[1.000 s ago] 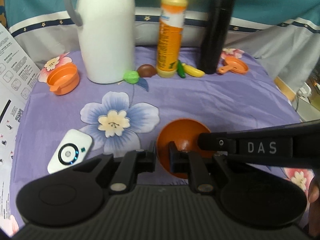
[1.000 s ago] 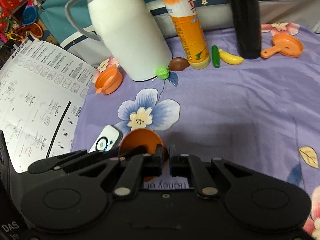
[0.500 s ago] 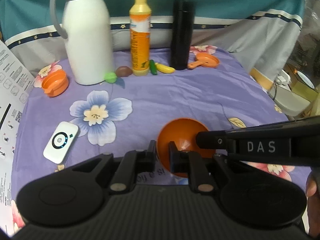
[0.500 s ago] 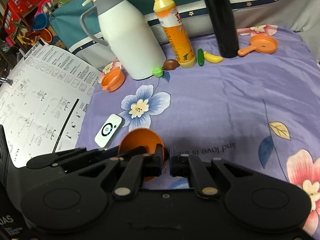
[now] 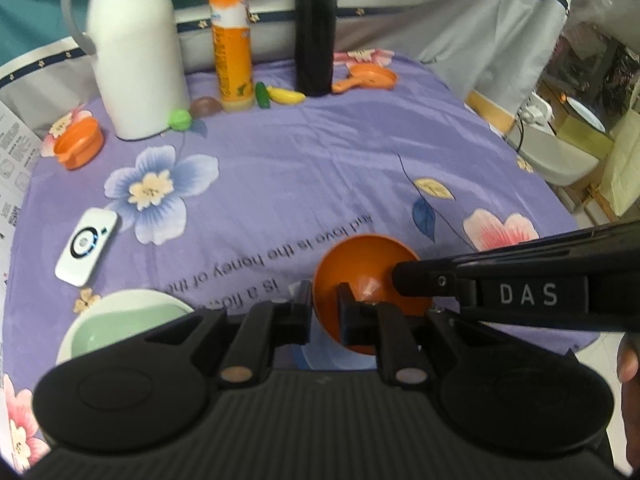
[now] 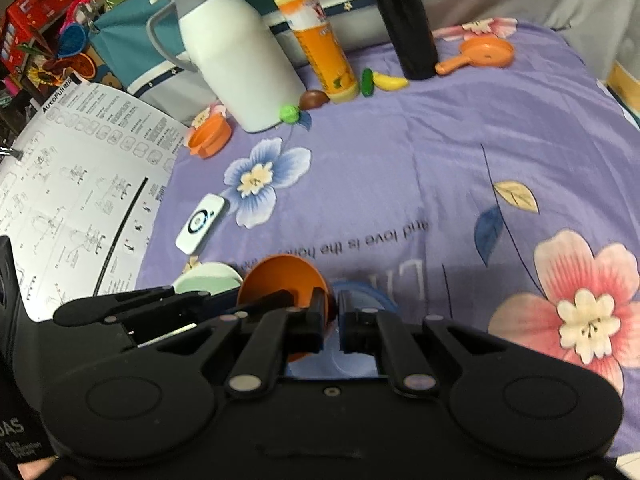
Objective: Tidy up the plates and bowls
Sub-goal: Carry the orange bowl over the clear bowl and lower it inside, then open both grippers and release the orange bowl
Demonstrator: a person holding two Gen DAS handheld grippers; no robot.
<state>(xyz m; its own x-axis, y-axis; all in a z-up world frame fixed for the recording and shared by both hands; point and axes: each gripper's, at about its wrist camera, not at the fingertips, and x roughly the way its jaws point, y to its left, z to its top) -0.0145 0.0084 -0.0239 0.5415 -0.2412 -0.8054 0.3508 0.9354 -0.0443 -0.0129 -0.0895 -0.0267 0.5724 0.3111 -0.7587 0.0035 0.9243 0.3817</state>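
My black claws (image 5: 324, 312) pinch an orange bowl (image 5: 360, 264); a pale green bowl (image 5: 120, 324) sits near my edge of the purple flowered tablecloth (image 5: 320, 152).

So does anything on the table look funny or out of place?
Yes. A white remote and toy food, like the banana and green ball, lie among the dishes. Both claws pinch the orange bowl.

Hidden and cut-off parts
The left tool (image 5: 323, 307) covers the near half of the green bowl (image 5: 120, 322); the black flask (image 5: 313, 28) is cropped above.
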